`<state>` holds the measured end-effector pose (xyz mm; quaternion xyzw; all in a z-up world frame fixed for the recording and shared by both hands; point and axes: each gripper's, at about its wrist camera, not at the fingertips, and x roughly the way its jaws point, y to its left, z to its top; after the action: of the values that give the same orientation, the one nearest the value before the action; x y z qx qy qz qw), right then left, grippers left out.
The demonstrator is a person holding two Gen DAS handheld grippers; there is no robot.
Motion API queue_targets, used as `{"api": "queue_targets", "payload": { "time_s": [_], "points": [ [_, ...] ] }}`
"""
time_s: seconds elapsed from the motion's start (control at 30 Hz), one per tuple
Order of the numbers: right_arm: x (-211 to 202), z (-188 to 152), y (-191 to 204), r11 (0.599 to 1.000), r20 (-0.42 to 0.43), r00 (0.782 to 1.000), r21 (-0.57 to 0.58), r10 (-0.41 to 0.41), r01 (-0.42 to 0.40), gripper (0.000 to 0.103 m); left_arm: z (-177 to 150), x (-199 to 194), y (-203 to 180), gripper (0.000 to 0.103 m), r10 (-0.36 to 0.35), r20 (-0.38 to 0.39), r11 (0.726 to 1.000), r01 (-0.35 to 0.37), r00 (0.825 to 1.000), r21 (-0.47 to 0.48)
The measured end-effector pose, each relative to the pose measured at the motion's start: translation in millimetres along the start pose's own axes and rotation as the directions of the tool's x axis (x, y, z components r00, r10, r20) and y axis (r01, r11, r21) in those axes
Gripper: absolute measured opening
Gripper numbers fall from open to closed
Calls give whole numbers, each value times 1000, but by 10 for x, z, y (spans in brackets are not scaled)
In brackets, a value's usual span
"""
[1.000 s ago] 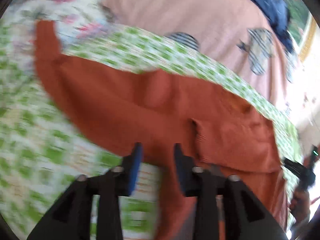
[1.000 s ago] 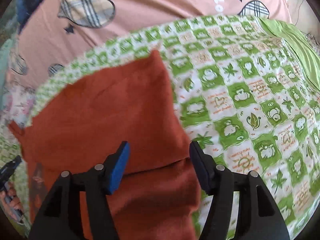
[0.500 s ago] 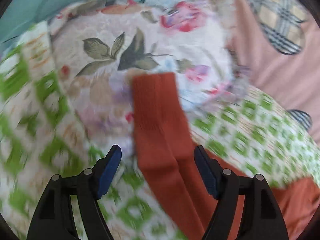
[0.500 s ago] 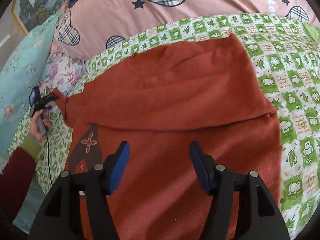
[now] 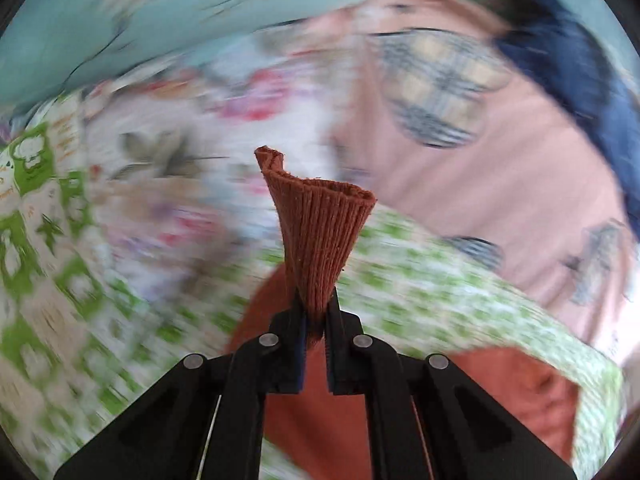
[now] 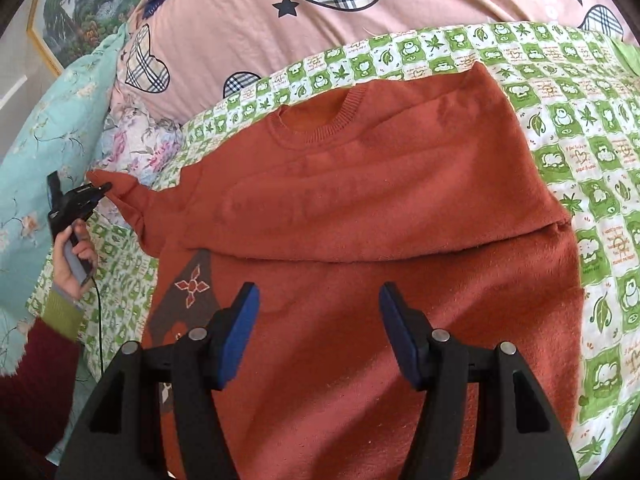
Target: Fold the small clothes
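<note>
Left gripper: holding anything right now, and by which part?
Yes. The left gripper is shut on the rust-orange sweater, pinching the ribbed cuff at the end of one sleeve. The right gripper is open, holding nothing.

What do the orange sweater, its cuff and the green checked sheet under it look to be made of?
Orange sweater: soft, fuzzy knit, probably fleece-like or brushed; matte, with fine lint-like nap.
Cuff, pinched in the left tool: ribbed knit, with clear parallel ridges and a thick doubled edge.
Green checked sheet: thin printed woven fabric, likely cotton; flat and matte.
</note>
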<state>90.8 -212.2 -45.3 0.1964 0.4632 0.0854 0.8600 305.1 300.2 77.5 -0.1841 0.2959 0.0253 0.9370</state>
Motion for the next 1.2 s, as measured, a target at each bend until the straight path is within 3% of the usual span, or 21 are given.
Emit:
{"api": "queue_targets", "payload": {
  "time_s": [0.13,0.2,0.33,0.47,0.53,0.73,0.77,0.83,0.87,0.9,1.0,1.07,1.1,1.2],
  "points": [
    [-153,-33,-115,999,35,999,30,-17,16,63,-365,-286,-783,6,-184,-5,980,184,983,72],
    [-247,-41,-210,998,55,998,55,-31,28,63,-583,-391,-1230,6,-286,-48,951,290,957,104],
    [-419,-57,-430,993,82,994,104,-71,62,63,-1049,-419,-2060,6,-401,-156,889,425,903,171],
    [-528,-78,-592,987,97,992,145,-85,70,63,-1560,-231,-2808,6,-425,-268,840,487,865,240],
    [-540,-79,-651,984,94,992,162,-87,71,63,-1833,-16,-3144,6,-410,-318,824,497,855,272],
    [-475,-21,-705,980,90,994,193,-63,45,64,-2460,482,-3576,10,-312,-466,796,496,828,347],
    [-442,5,-696,980,90,994,195,-58,40,65,-2533,509,-3576,15,-294,-486,799,491,823,348],
    [-360,61,-678,980,92,995,200,-46,26,68,-2590,513,-3506,34,-292,-519,799,503,803,329],
    [-319,89,-672,979,93,995,201,-36,17,69,-2621,462,-3461,53,-298,-532,798,513,793,317],
    [-256,129,-662,979,92,995,204,-25,6,69,-2613,416,-3395,61,-300,-533,801,512,791,311],
    [-19,288,-618,979,87,996,204,-5,-13,69,-2566,138,-3086,61,-316,-504,810,505,804,297],
    [200,414,-600,978,75,997,208,-5,-11,69,-2488,-37,-2775,61,-314,-478,832,481,820,278],
    [271,453,-605,976,68,998,216,-5,-9,69,-2417,-111,-2637,61,-304,-460,844,460,835,277],
    [611,596,-633,969,23,999,247,-37,30,70,-2193,-332,-2089,61,-176,-340,909,285,924,305]
  ]
}}
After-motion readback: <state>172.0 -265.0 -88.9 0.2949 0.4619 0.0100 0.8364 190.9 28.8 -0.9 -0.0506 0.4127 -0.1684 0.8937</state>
